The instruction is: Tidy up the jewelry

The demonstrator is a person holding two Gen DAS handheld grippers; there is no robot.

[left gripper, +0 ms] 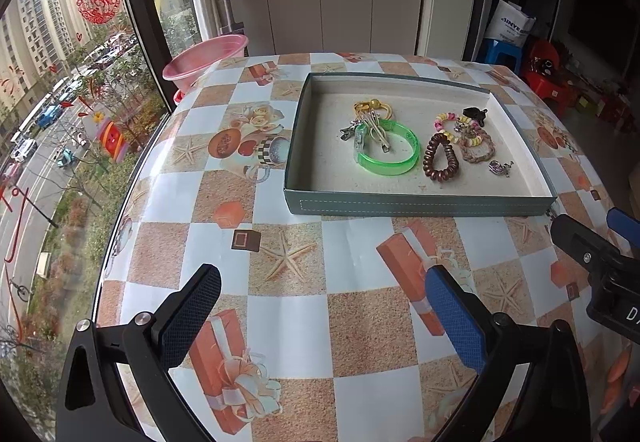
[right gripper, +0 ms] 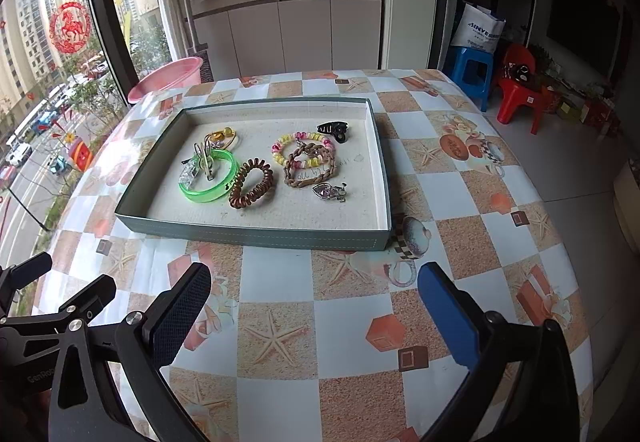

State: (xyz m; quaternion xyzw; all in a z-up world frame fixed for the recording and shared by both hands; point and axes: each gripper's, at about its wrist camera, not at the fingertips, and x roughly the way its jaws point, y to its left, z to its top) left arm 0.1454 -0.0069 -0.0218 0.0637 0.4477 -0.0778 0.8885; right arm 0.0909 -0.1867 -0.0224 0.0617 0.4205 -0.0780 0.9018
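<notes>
We see the left gripper point(left gripper: 322, 316) and right gripper point(right gripper: 314, 316) both spread wide and empty, hovering over the checkered tabletop point(right gripper: 276, 326). Ahead of both lies the shallow tray point(right gripper: 256, 232), long axis crosswise to the fingers. Inside it: green bangle point(right gripper: 210, 177) flat at left, coiled brown hair tie point(right gripper: 251, 189) touching it, beaded bracelets point(right gripper: 304, 155) overlapping, black claw clip point(right gripper: 334, 130) behind. Small clips on the bangle are hard to make out.
</notes>
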